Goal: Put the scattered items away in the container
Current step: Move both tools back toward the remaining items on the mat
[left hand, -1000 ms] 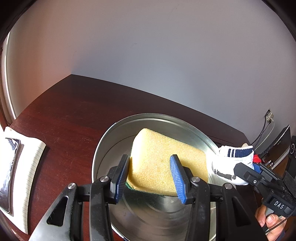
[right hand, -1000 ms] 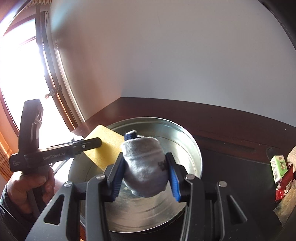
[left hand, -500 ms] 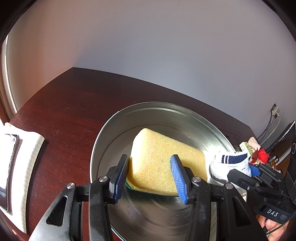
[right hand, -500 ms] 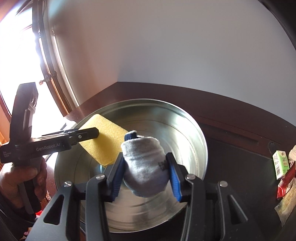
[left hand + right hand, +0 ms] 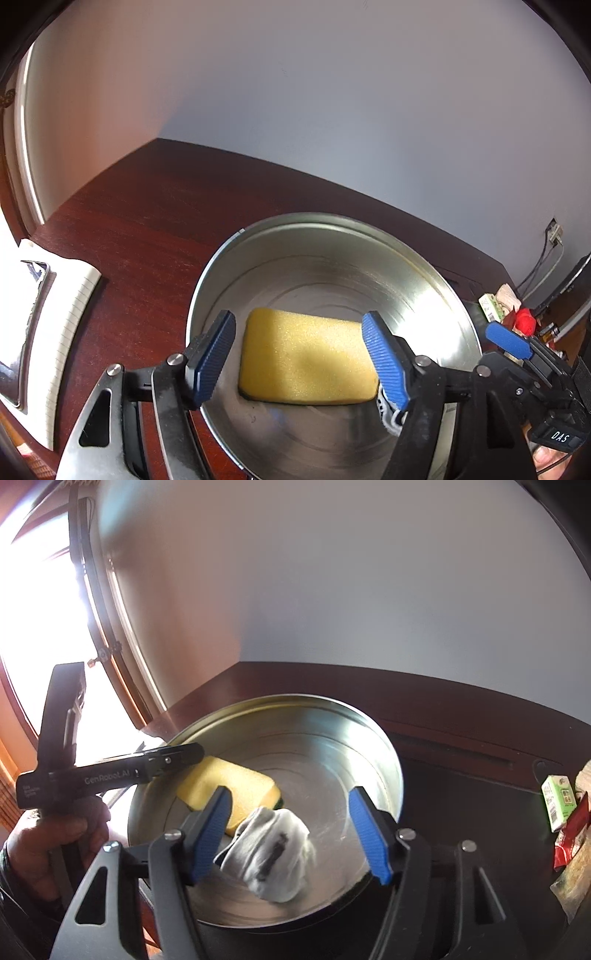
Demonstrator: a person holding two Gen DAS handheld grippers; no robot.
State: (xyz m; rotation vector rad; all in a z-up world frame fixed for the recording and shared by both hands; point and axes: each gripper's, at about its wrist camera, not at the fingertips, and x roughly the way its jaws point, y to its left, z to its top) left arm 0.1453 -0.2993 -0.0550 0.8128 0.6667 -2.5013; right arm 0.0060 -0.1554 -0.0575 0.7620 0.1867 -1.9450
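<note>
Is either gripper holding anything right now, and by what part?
Nothing is held. The left gripper and right gripper are open; sponge and sock lie in the tin.

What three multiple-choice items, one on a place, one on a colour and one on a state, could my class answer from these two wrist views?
1. Where does the sponge lie?
A. on the notepad
B. inside the metal tin
C. on the bare table

2. What colour are the pads of the right gripper?
A. blue
B. red
C. green

3. How does the left gripper stand?
A. shut on the sponge
B. shut on the sock
C. open, holding nothing

Key: 1 B, the sponge rests on the tin's floor; 2 A, both pads show blue ribbing; 3 C, its jaws stand spread clear of the sponge, and the rolled sock lies loose in the tin.
</note>
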